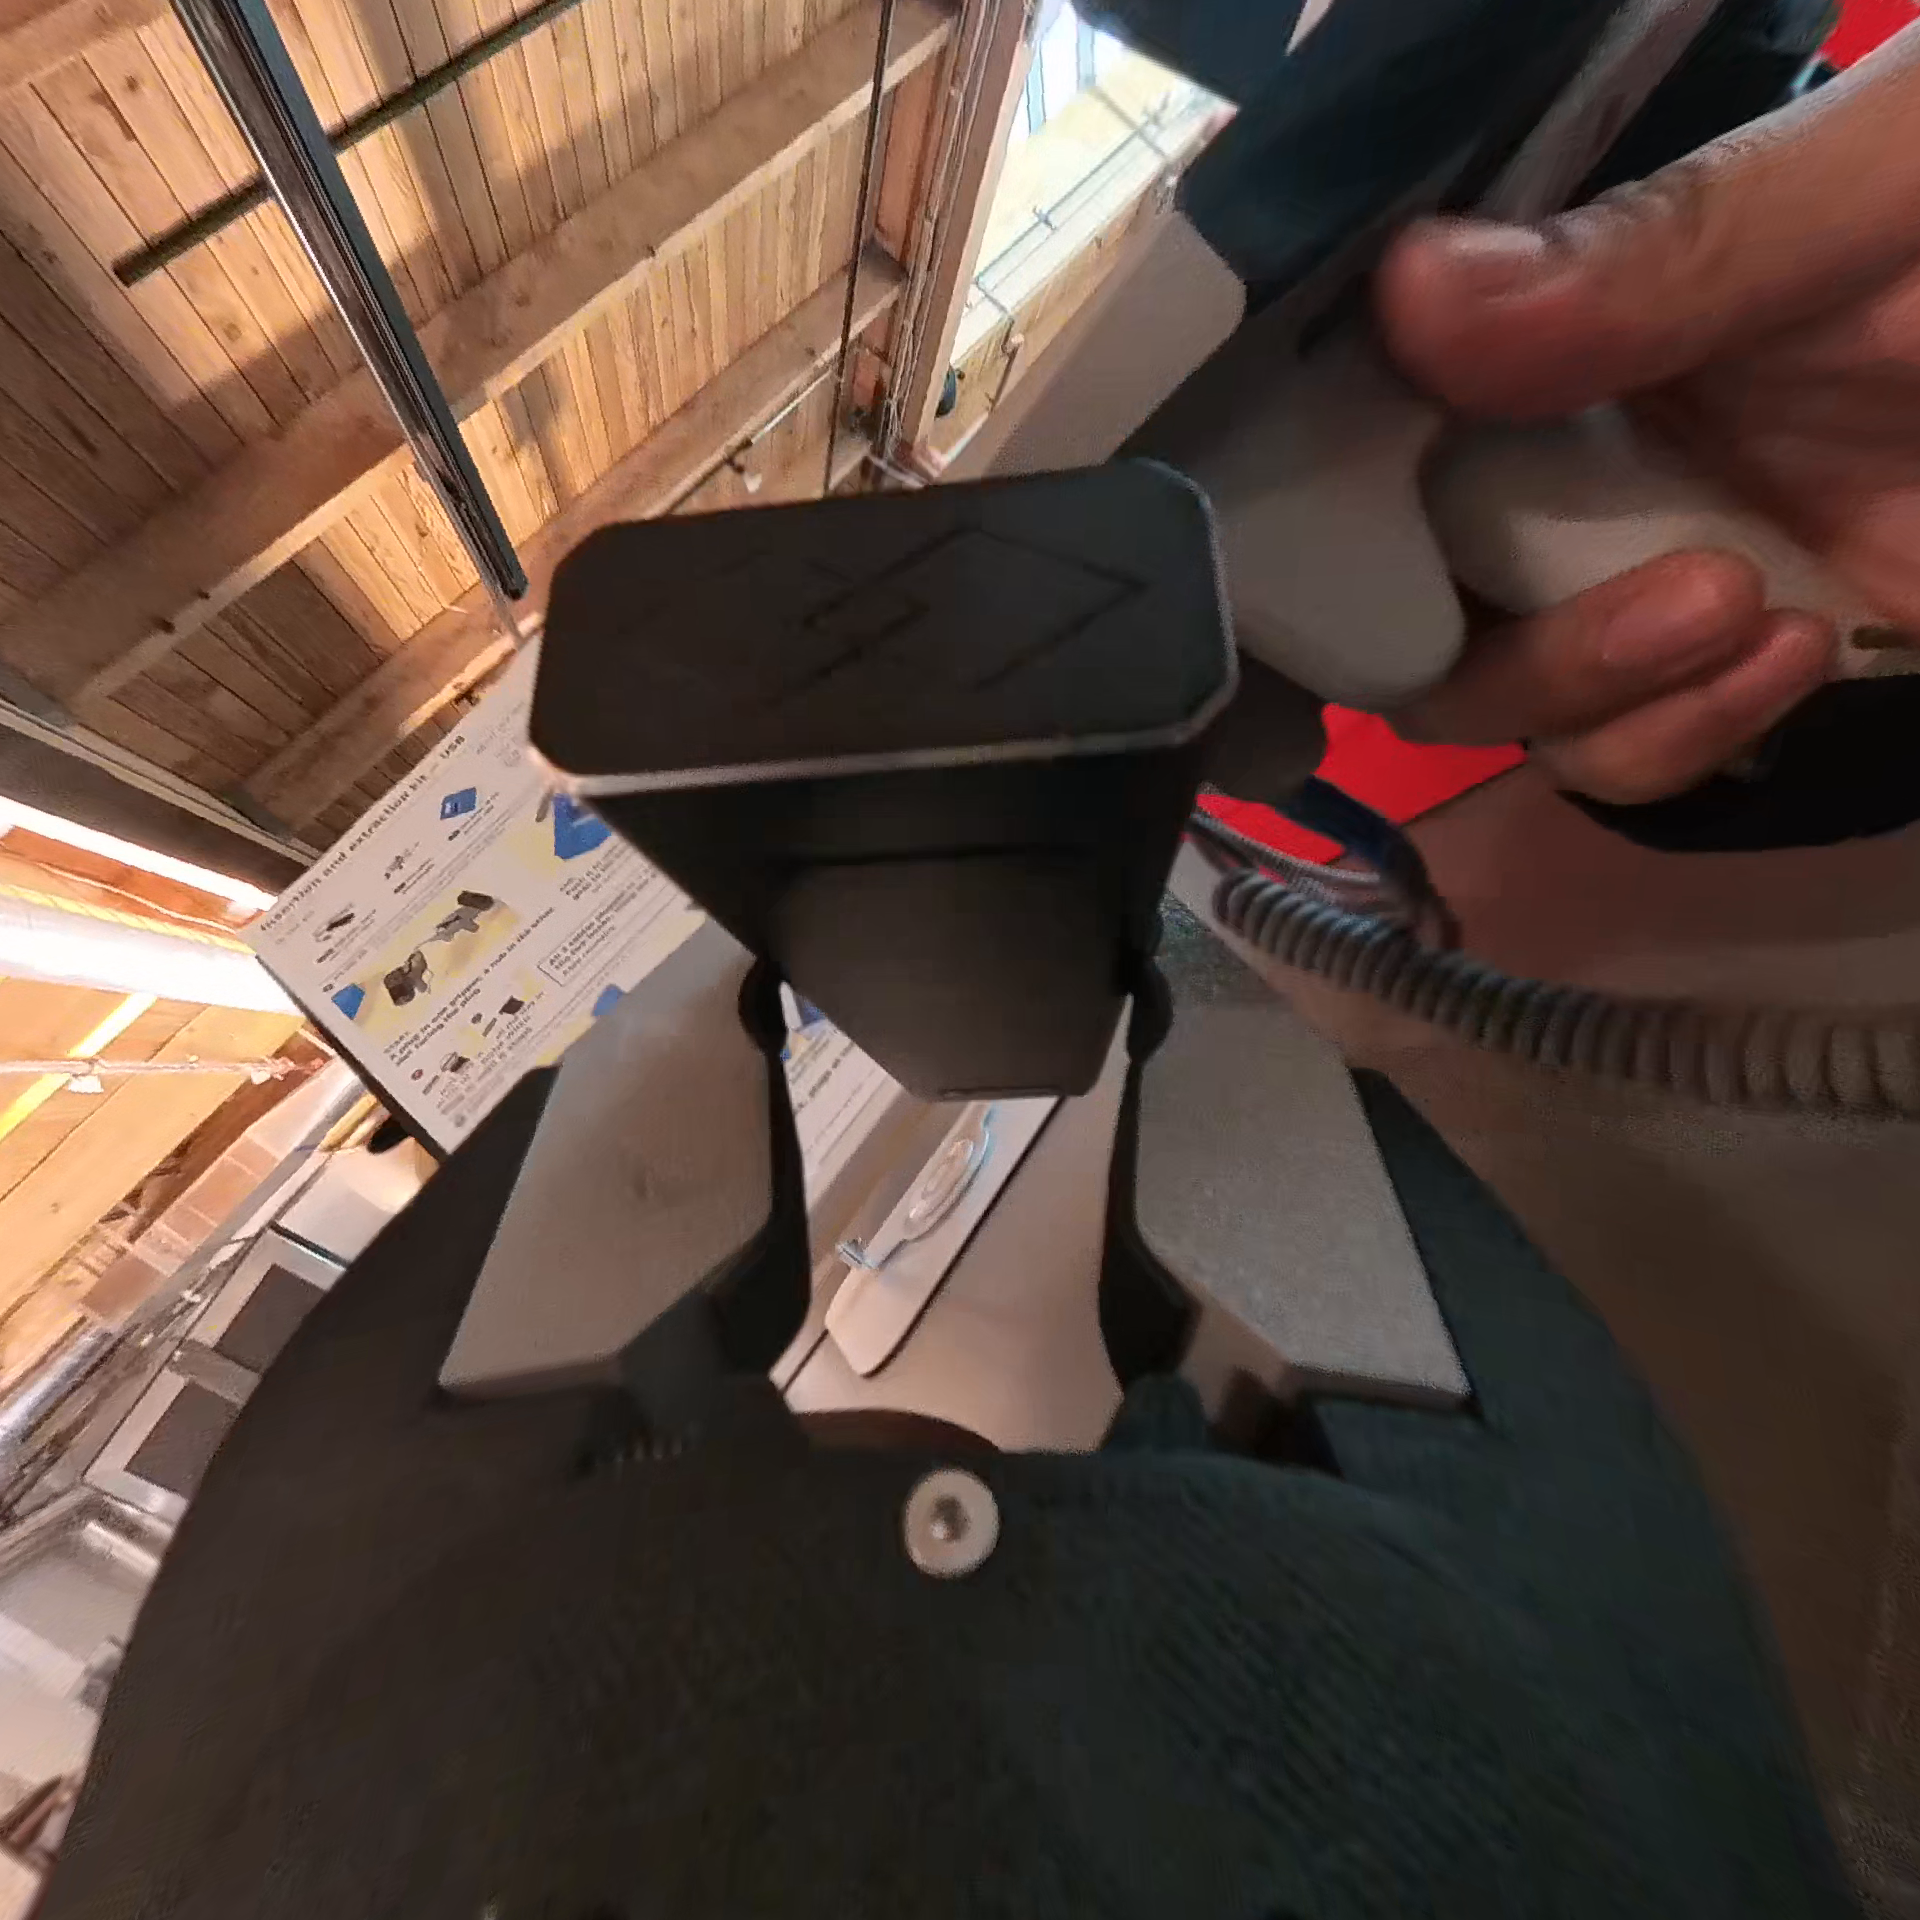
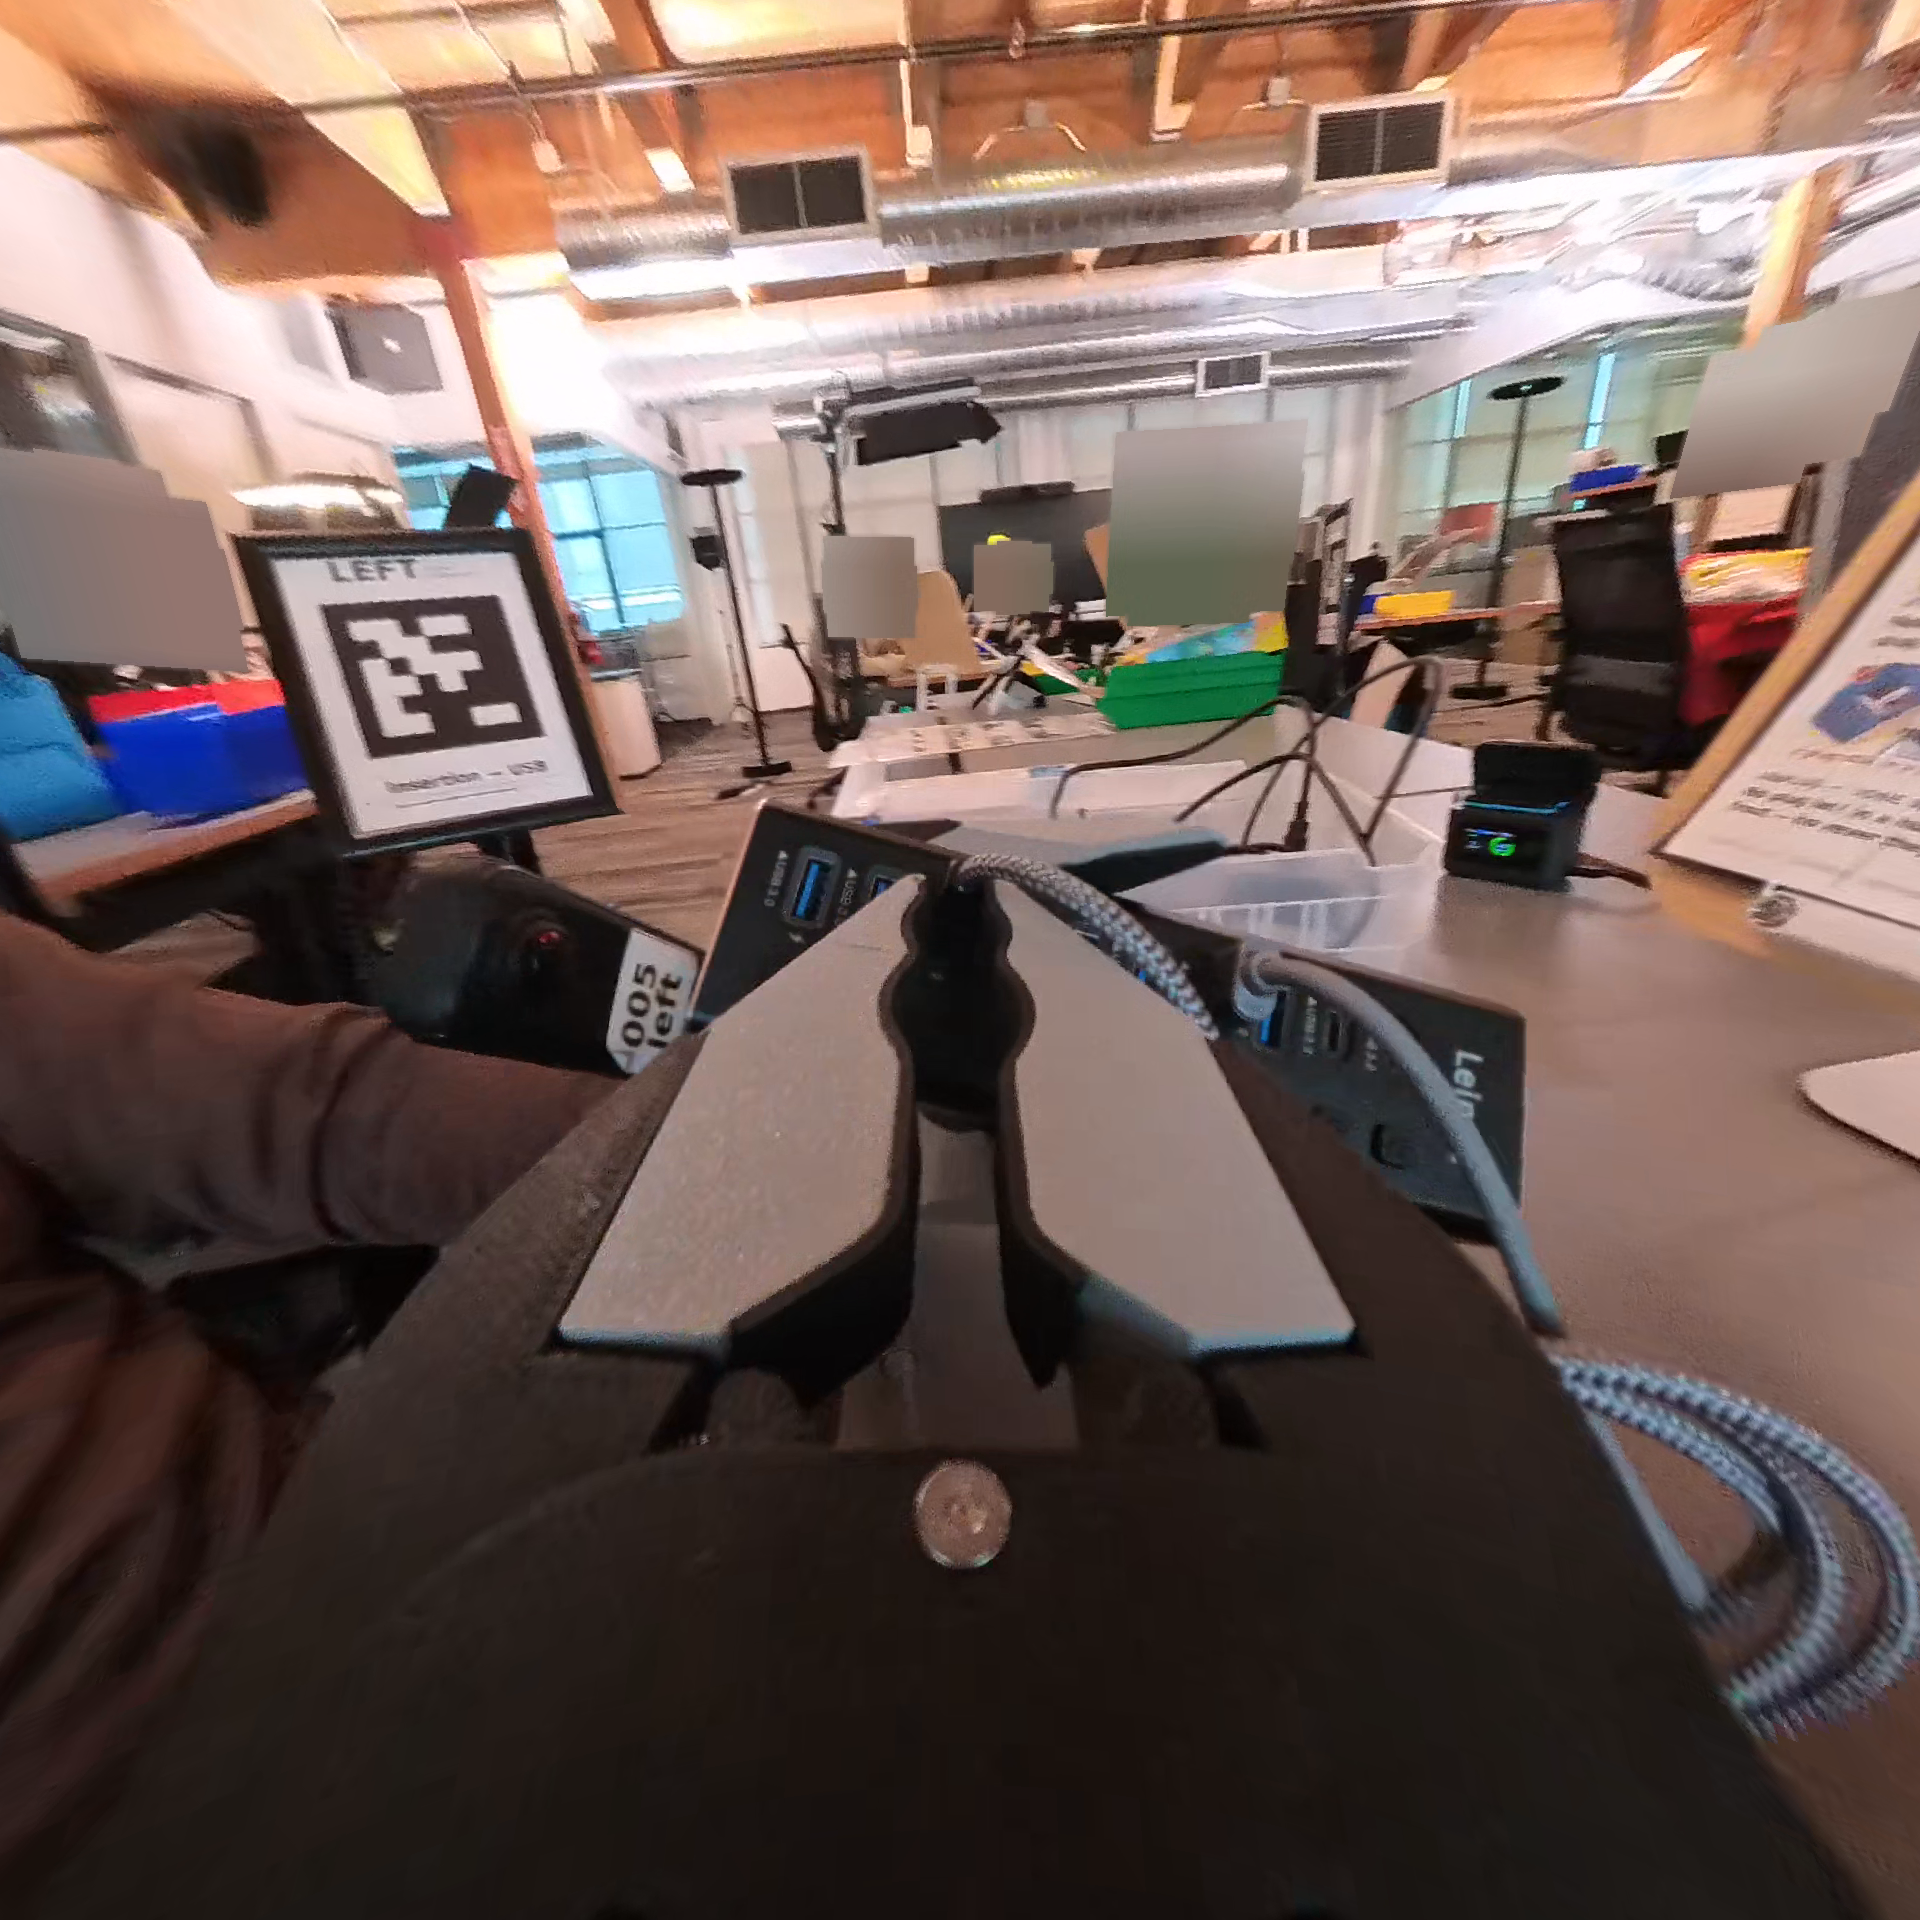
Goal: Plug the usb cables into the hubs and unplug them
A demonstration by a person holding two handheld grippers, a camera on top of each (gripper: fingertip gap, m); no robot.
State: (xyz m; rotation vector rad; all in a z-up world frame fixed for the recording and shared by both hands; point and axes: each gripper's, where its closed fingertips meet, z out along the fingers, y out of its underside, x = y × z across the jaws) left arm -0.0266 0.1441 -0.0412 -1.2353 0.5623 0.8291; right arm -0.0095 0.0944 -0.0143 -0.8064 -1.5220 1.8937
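In the left wrist view my left gripper [image 1: 956, 1013] is shut on a black USB hub [image 1: 883, 634] and holds it tilted up off the table. In the right wrist view the same hub [image 2: 1455, 1101] shows its face with blue ports [image 2: 810, 883]. My right gripper [image 2: 956, 899] is shut on the black plug [image 2: 951, 940] of a braided grey USB cable [image 2: 1101, 935], right at the hub's port row. The braided cable loops down to the right [image 2: 1787, 1538]. A smooth grey cable [image 2: 1455, 1122] sits plugged into the hub further right. Whether the held plug is seated is hidden by my fingers.
The left gripper's black body [image 2: 499, 956] and a brown sleeve [image 2: 208, 1101] are at the left. A framed marker sign [image 2: 426, 675], a clear plastic bin [image 2: 1299, 883], a small black device with a lit screen [image 2: 1507, 831] and an instruction sheet [image 2: 1818, 748] stand on the grey table [image 2: 1662, 987]. A hand [image 1: 1662, 436] grips a white handle, and a coiled cable [image 1: 1558, 1008] hangs below it. The gap from one gripper's tips to the other's is roughly 5 centimeters.
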